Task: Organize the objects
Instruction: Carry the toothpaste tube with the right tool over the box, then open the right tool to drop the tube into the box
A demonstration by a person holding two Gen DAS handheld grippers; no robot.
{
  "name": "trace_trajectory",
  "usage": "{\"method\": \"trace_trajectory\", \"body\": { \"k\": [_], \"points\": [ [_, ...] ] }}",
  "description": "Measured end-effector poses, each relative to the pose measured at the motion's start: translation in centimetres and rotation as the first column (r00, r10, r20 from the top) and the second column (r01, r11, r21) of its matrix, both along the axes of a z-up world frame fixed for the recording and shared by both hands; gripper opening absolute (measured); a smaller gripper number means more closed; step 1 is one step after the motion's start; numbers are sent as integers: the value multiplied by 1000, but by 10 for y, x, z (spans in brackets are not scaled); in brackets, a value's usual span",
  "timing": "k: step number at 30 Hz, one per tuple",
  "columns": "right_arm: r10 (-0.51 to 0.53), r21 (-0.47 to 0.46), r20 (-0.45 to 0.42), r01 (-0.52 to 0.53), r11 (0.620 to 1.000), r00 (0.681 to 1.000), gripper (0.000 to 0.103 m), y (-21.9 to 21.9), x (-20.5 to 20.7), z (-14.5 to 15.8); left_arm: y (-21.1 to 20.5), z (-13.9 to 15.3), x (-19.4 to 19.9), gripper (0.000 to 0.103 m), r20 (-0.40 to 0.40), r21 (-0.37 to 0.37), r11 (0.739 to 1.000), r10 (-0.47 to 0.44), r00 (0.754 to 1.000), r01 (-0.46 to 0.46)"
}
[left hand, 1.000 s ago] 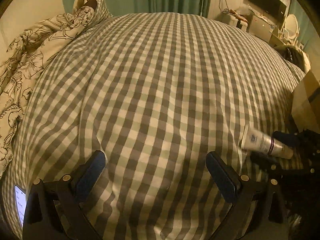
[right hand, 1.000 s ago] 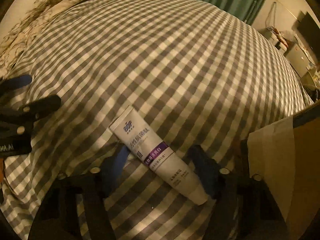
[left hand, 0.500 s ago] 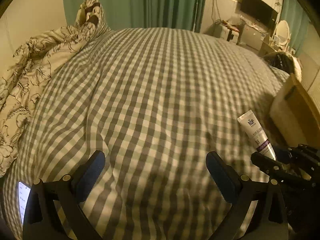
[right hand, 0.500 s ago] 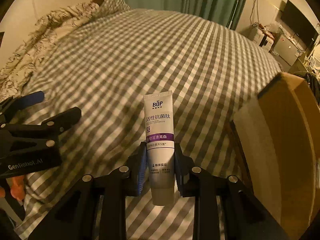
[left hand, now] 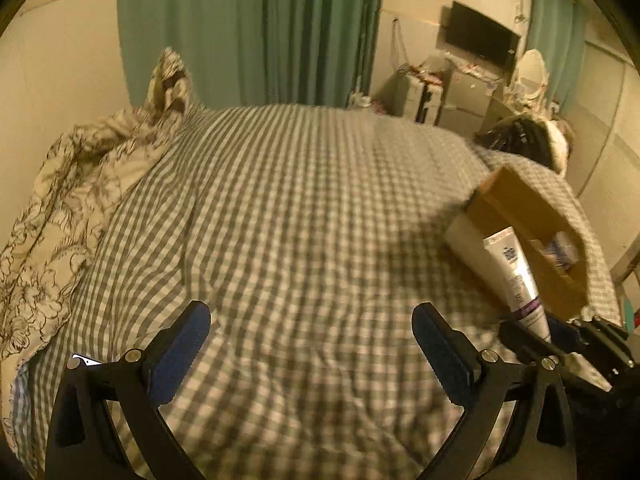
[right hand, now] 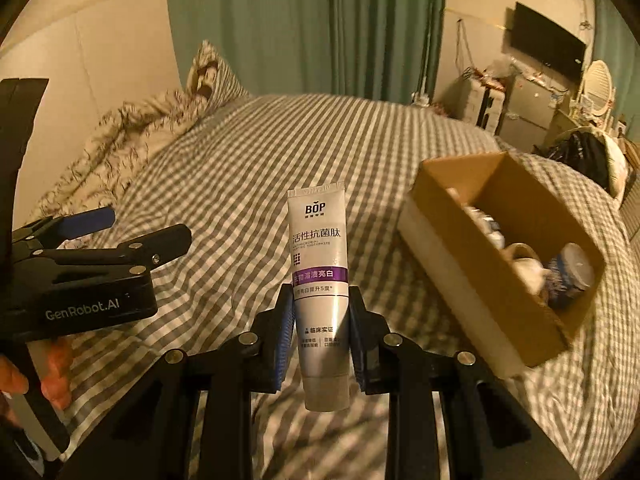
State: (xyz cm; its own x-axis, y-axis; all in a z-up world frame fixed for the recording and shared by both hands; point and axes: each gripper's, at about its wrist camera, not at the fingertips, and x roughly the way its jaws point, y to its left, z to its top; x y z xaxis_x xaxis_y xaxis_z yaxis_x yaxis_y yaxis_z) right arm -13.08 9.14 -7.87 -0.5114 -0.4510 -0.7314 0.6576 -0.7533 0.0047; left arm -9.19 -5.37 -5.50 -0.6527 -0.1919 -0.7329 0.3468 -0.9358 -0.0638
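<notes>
My right gripper [right hand: 320,300] is shut on a white toothpaste tube [right hand: 319,264] with a purple band. It holds the tube upright, crimped end up, above the checked bed cover. The tube also shows in the left wrist view [left hand: 516,276], in front of the box. An open cardboard box [right hand: 440,236] sits on the bed to the right, with several small items inside. It shows in the left wrist view too [left hand: 520,196]. My left gripper [left hand: 308,328] is open and empty over the bed, and appears at the left of the right wrist view [right hand: 132,228].
A grey-and-white checked cover [left hand: 300,220] spreads over the bed. A crumpled floral quilt [left hand: 72,200] lies along the left side. Green curtains [right hand: 304,28] hang behind. A TV [right hand: 544,46] and cluttered cabinets stand at the far right.
My right gripper closed on the tube where it lay on the bed, then lifted it upright. Both cameras rose, bringing the box's inside into view.
</notes>
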Motion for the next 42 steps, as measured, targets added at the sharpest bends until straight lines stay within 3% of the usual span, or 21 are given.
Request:
{"method": "trace_trajectory", "body": {
  "k": [8, 14, 22, 31, 40, 41, 42],
  "points": [
    [-64, -16, -77, 63, 998, 995, 25, 44, 4, 43, 52, 46, -21, 103, -61, -50, 994, -102, 993, 99],
    [-153, -65, -117, 146, 987, 981, 25, 89, -24, 80, 85, 75, -54, 103, -104, -96, 983, -165, 981, 156],
    [-229, -118, -149, 213, 970, 962, 25, 129, -76, 113, 123, 83, -111, 103, -113, -101, 973, -217, 970, 206],
    [-268, -87, -71, 262, 961, 961, 25, 141, -136, 71, 164, 45, -174, 103, -42, -184, 949, -268, 962, 256],
    [-294, -117, 33, 296, 948, 955, 26, 160, -163, 21, 181, 6, -192, 103, 38, -232, 921, -312, 949, 313],
    [-298, -113, 33, 300, 947, 954, 28, 160, -164, 21, 180, 5, -193, 103, 44, -231, 921, -312, 949, 314],
    [-305, -108, 27, 306, 946, 952, 41, 162, -165, 21, 179, 4, -192, 103, 49, -229, 922, -311, 949, 314]
  ]
}}
